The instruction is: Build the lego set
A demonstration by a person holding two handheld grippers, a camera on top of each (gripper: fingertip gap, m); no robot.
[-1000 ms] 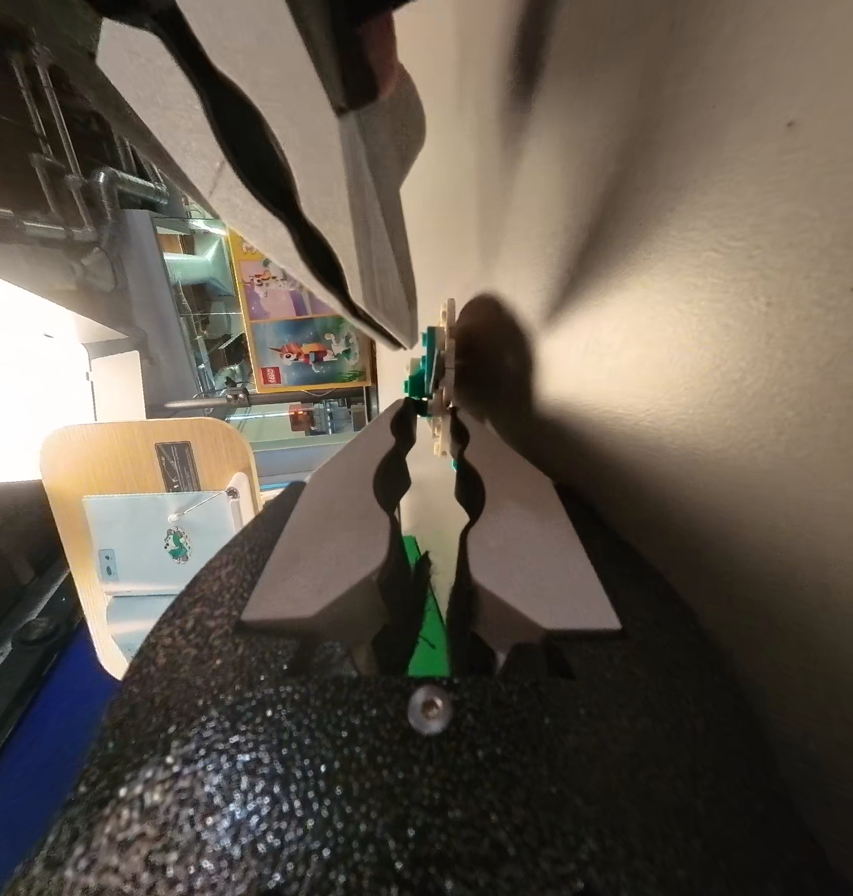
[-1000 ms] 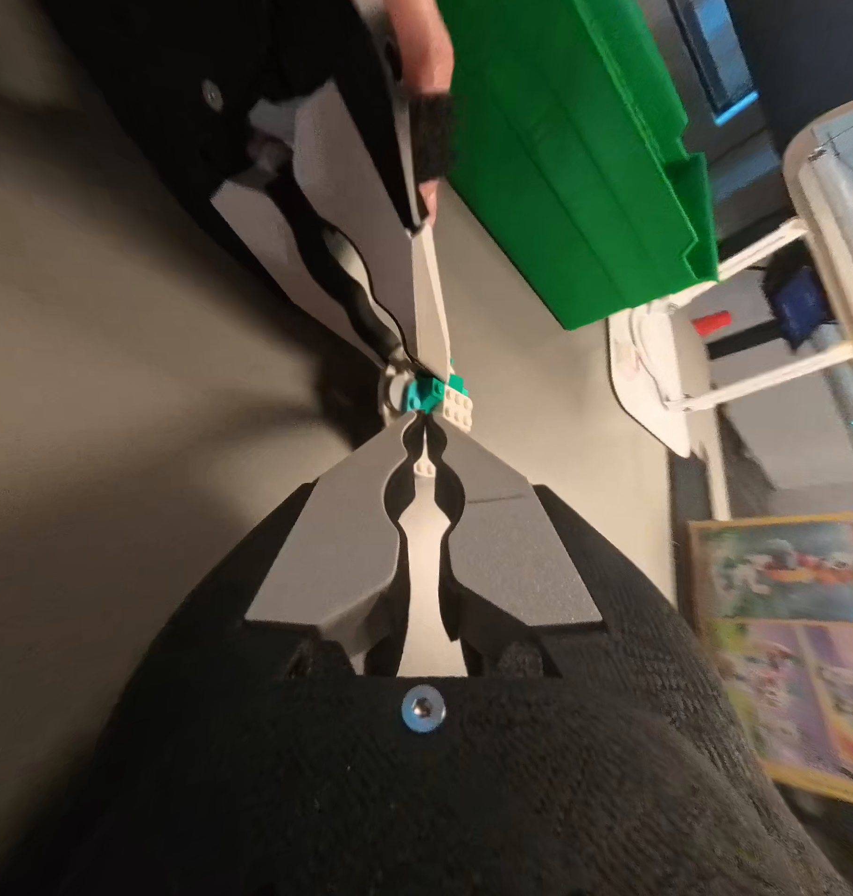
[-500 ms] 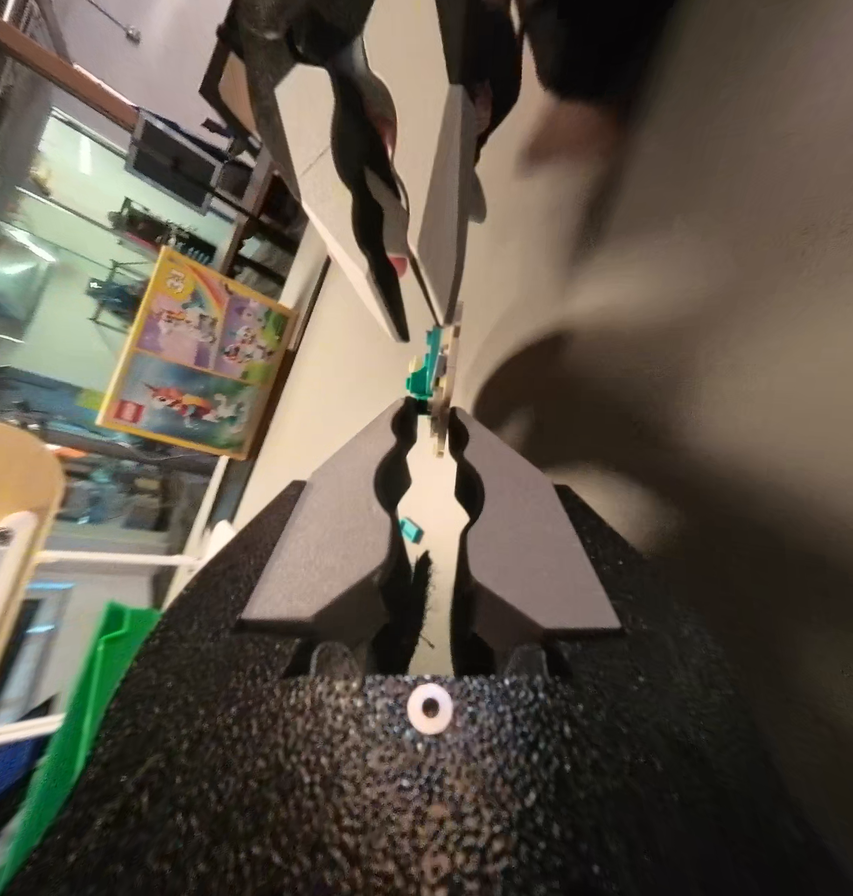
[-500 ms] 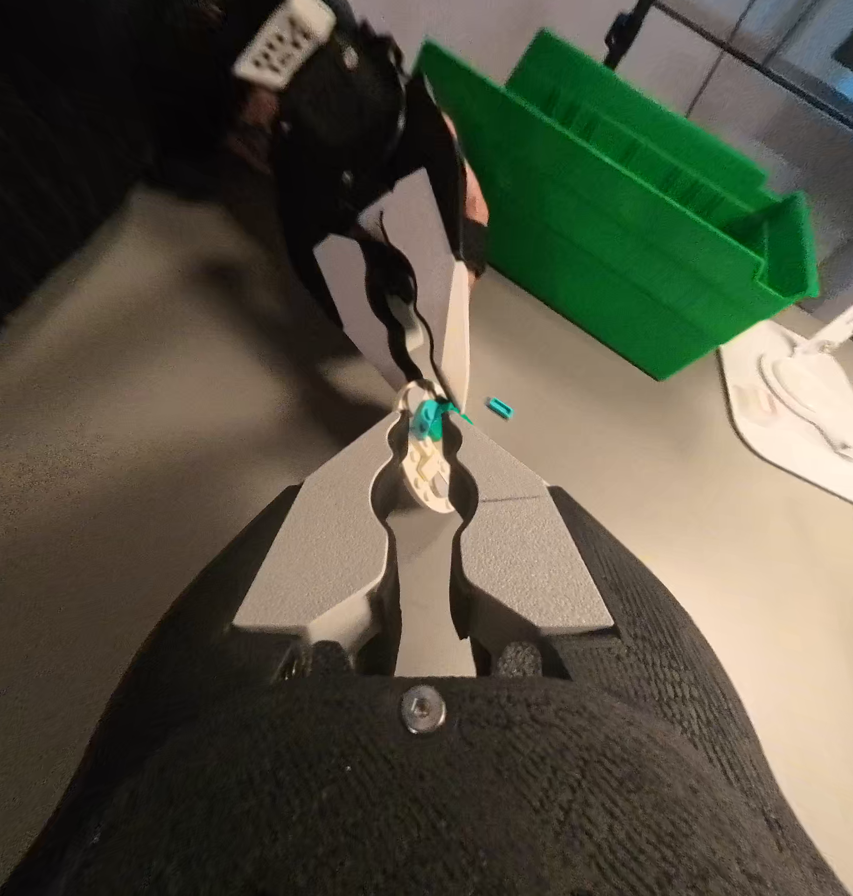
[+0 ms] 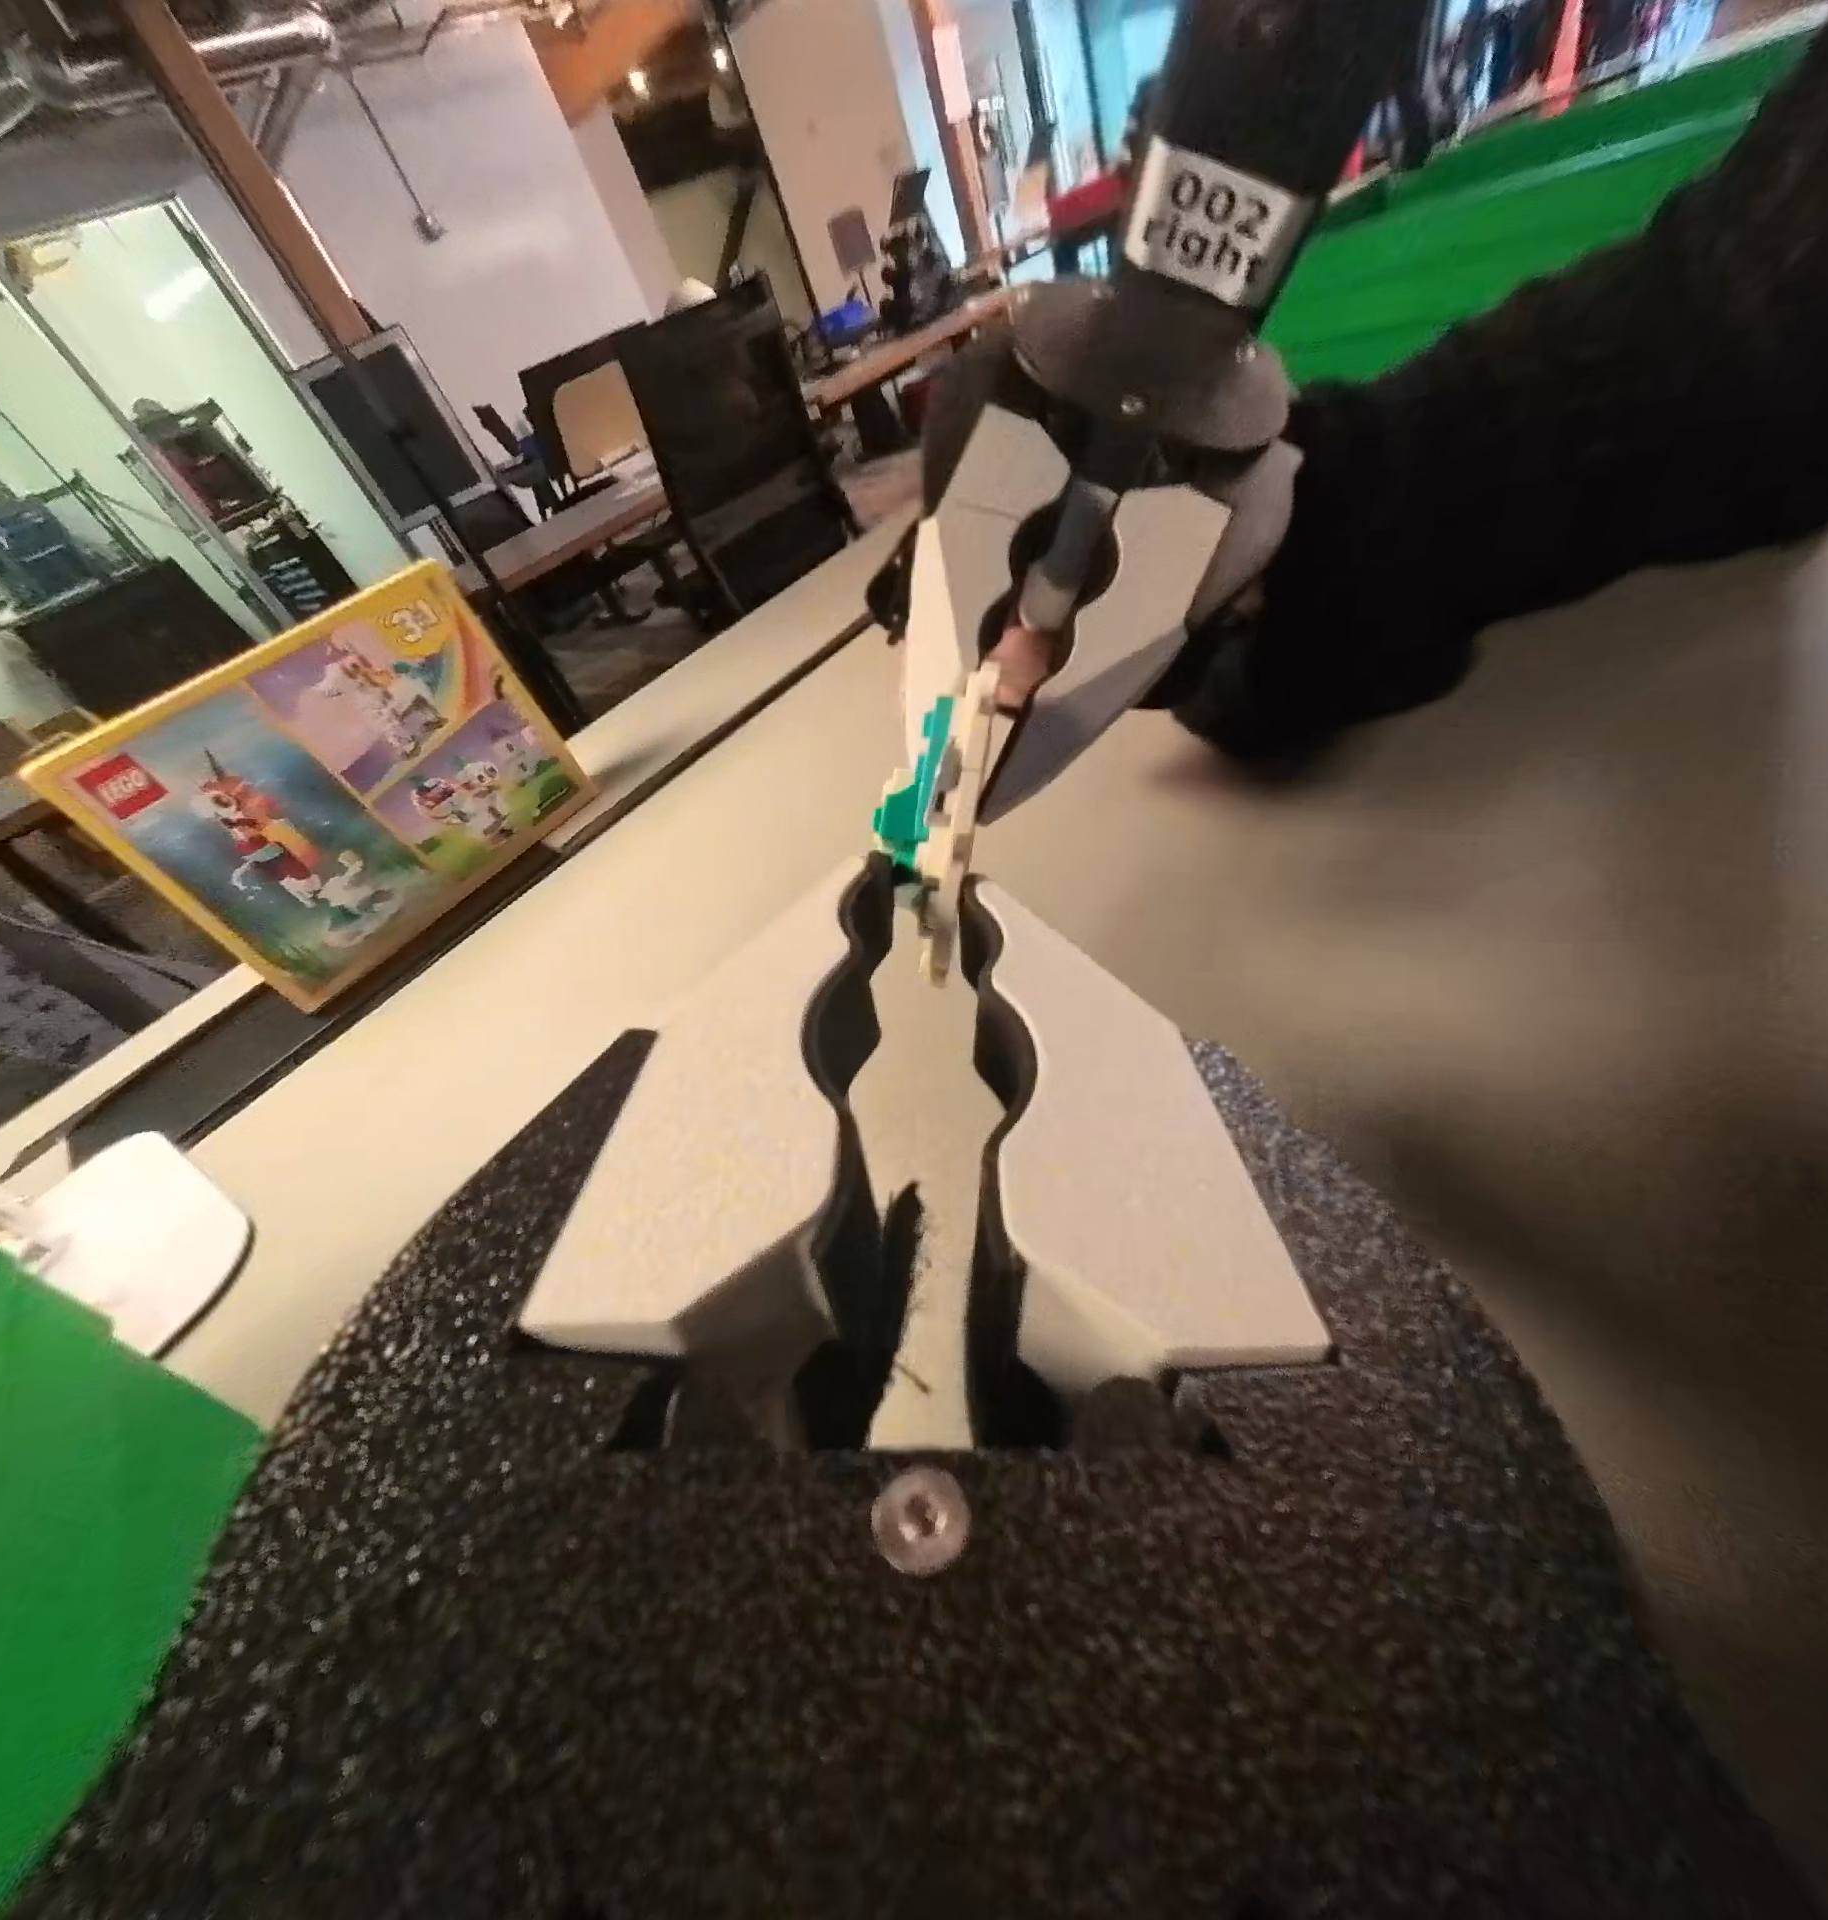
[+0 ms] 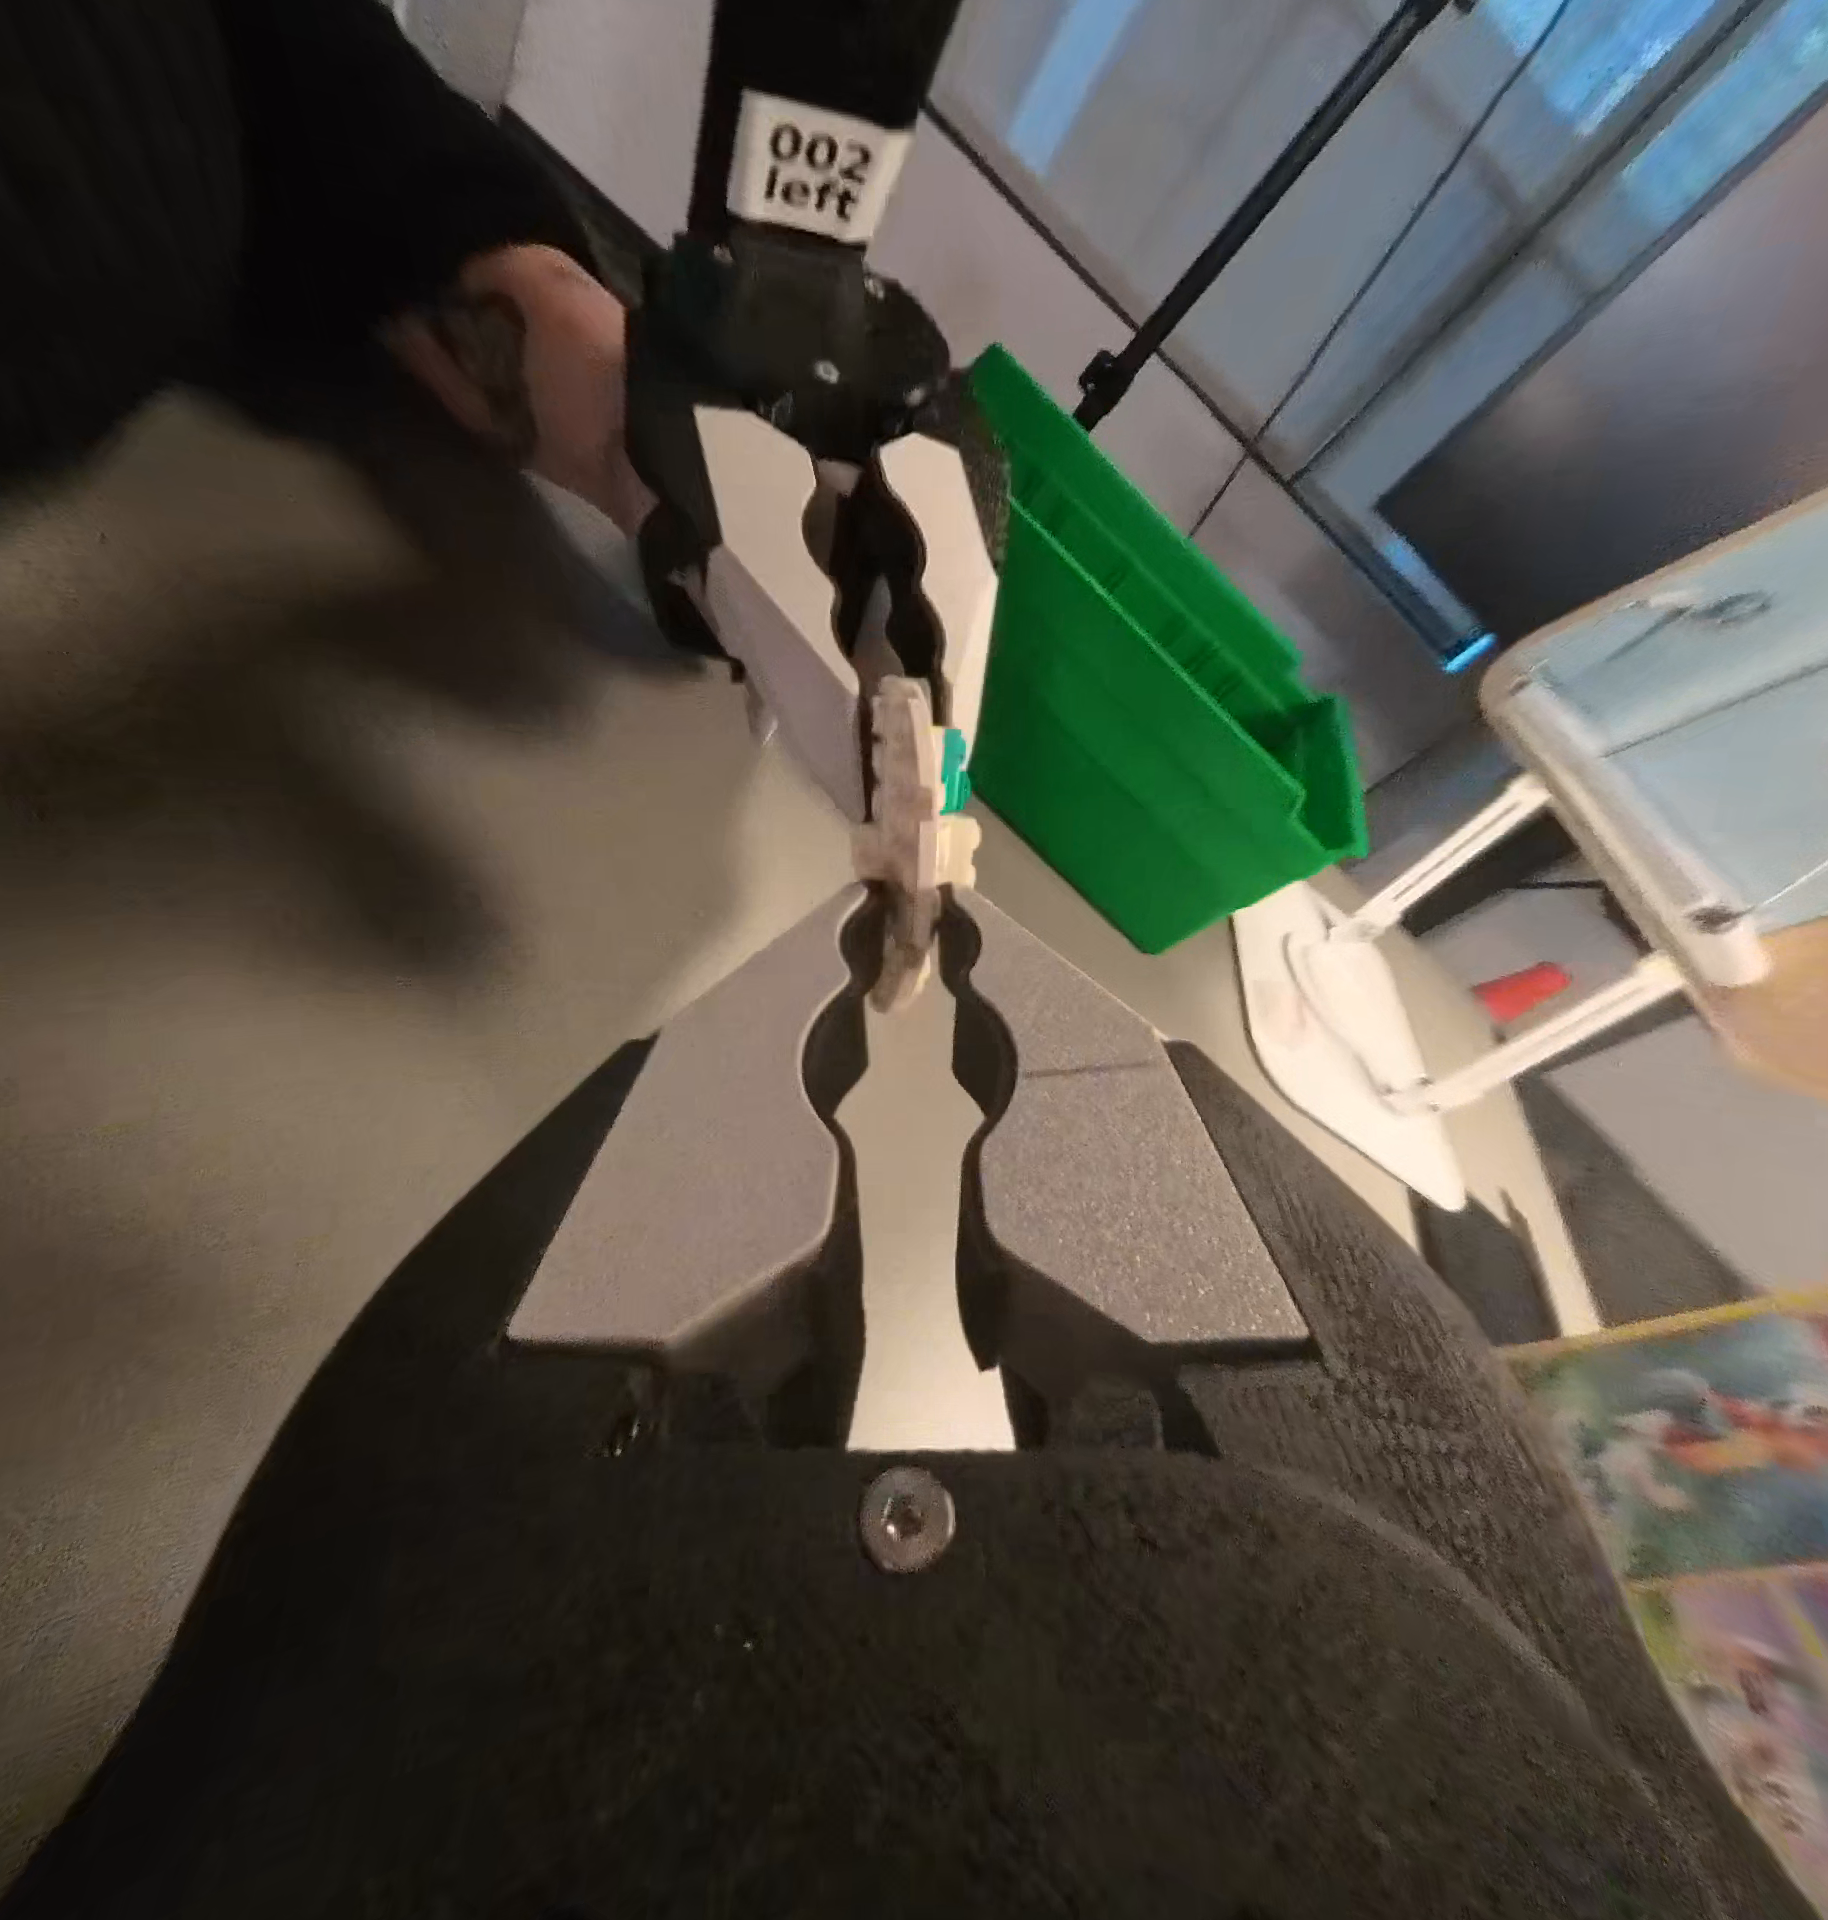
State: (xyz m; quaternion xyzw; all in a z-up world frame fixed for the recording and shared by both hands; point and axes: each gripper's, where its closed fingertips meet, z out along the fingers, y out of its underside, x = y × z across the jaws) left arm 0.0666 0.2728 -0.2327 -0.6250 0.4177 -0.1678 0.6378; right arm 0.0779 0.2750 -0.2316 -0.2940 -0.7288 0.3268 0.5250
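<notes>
Build barely begun, I judge — my left gripper (image 5: pixel 925 883) and right gripper (image 6: pixel 905 909) both pinch one small white-and-teal lego assembly (image 5: pixel 941 800) edge-on above the desk (image 5: pixel 1409 883), beside the green bin (image 6: pixel 1149 707) — most steps remain.

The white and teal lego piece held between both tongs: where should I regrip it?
Grip the lego assembly by the thin white plate's bare edge, closing across its flat faces. It stands edge-on between the left tongs and right tongs; the teal bricks stick out on one face, so avoid those.
</notes>
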